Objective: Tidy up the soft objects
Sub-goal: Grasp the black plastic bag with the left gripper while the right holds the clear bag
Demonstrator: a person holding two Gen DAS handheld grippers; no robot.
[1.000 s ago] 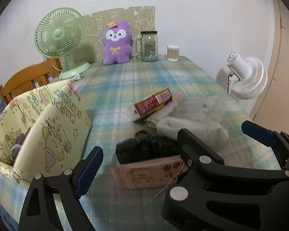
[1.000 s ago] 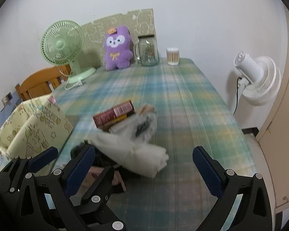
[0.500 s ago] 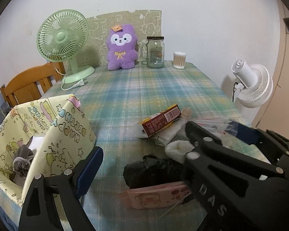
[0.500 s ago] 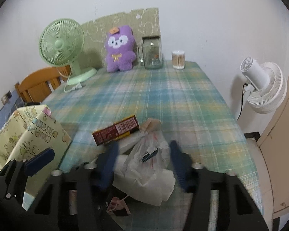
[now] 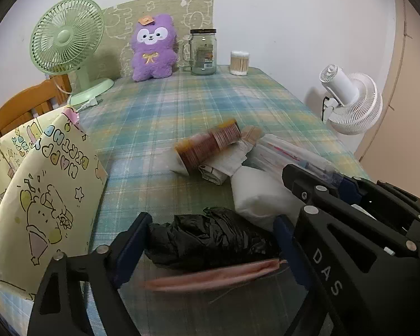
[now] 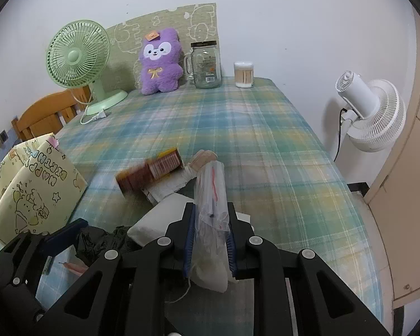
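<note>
My right gripper [image 6: 210,218] is shut on a crumpled clear plastic bag [image 6: 211,184], which sticks up between its blue pads. My left gripper [image 5: 210,238] straddles a black plastic bag [image 5: 210,235] on the plaid tablecloth [image 5: 198,103]. Its jaws are closing and stand just at the bag's two ends. A flat pink pack [image 5: 210,277] lies in front of the black bag. Right of it sits a white folded cloth [image 5: 260,193]. A cream printed fabric bag [image 5: 42,182] stands open at the left.
A red box [image 6: 151,170] lies blurred beside crumpled white wrappers [image 6: 168,187]. At the back stand a purple plush [image 6: 159,61], a green fan [image 6: 78,53], a glass jar [image 6: 205,65] and a cotton swab tub [image 6: 243,74]. A white fan [image 6: 369,114] is off the right edge, a wooden chair [image 6: 44,114] at the left.
My right gripper has gone from wide open to shut on the clear plastic bag. My left gripper has come down around the black bag. The red box has shifted and blurs.
</note>
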